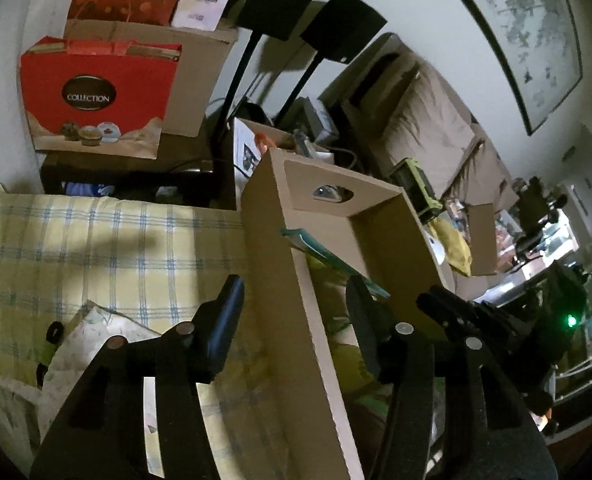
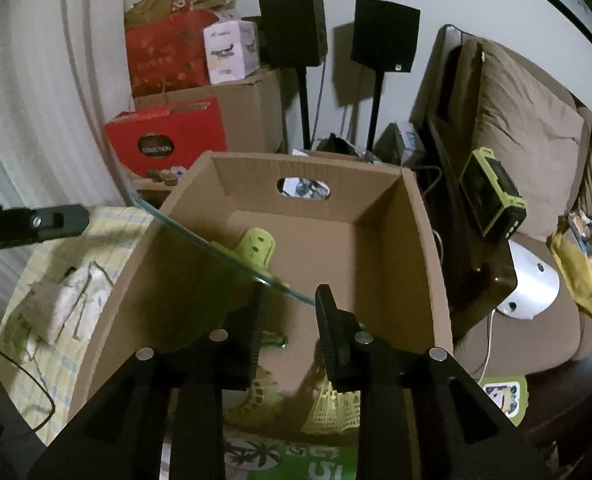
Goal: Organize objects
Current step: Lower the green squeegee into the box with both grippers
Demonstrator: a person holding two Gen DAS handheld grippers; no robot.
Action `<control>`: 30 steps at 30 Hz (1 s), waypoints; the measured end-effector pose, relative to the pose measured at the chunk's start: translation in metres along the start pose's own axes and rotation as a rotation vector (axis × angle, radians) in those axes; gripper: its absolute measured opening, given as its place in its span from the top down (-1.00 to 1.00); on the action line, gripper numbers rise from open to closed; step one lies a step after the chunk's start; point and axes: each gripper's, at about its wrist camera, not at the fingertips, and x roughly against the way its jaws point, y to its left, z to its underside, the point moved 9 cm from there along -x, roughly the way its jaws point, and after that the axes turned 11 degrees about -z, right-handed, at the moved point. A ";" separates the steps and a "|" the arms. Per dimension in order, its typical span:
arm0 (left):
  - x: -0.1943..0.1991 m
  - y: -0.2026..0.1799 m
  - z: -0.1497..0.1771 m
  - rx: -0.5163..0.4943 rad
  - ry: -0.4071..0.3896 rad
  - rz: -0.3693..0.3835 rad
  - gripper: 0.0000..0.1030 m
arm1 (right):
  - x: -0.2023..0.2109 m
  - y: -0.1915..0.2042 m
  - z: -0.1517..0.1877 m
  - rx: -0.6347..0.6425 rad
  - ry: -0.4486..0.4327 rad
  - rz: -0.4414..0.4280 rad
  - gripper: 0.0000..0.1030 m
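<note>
Cardboard box, brown and open-topped, stands directly ahead of the right tool. Its far wall has an oval handle cut-out, and its corrugated walls look intact. Inside lie a lime-green perforated plastic piece against the far-left floor, yellow-green mesh items just below the tool's fingers, and a green printed pack at the near edge. A thin clear sheet with a greenish edge crosses the box from its left rim toward the right tool and reaches the gap between its fingers. Whether the fingers press it cannot be told; they stand a moderate gap apart.

Left tool straddles the box's left wall: one finger outside over the yellow-and-blue checked cloth, the other inside the box. Fingers are spread wide, not touching the wall, gripping nothing. A teal-edged flat item leans inside the box just beyond the inner finger.

Left of the left tool, a pale patterned pouch lies on the cloth. Beyond the box stand a red carton marked COLLECTION and two black speakers on stands.
</note>
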 end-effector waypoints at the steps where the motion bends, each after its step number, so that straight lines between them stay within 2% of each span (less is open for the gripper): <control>1: -0.002 -0.001 0.000 -0.001 0.002 -0.003 0.03 | -0.001 0.001 0.001 0.002 0.002 -0.002 0.49; 15: -0.039 -0.020 -0.026 -0.020 0.030 -0.012 0.06 | 0.003 0.002 0.008 -0.018 -0.003 -0.025 0.45; 17: -0.043 -0.024 -0.025 -0.033 0.039 -0.016 0.16 | 0.004 0.001 0.008 -0.023 -0.004 -0.026 0.45; 19: -0.045 -0.025 -0.021 -0.051 0.049 -0.043 0.36 | 0.006 0.001 0.009 -0.024 -0.008 -0.027 0.45; 22: -0.044 -0.030 -0.016 -0.072 0.047 -0.039 0.49 | 0.008 0.001 0.009 -0.022 -0.012 -0.031 0.45; 30: -0.014 -0.060 0.002 -0.190 0.002 -0.017 0.52 | 0.013 -0.003 0.012 -0.039 -0.017 -0.020 0.45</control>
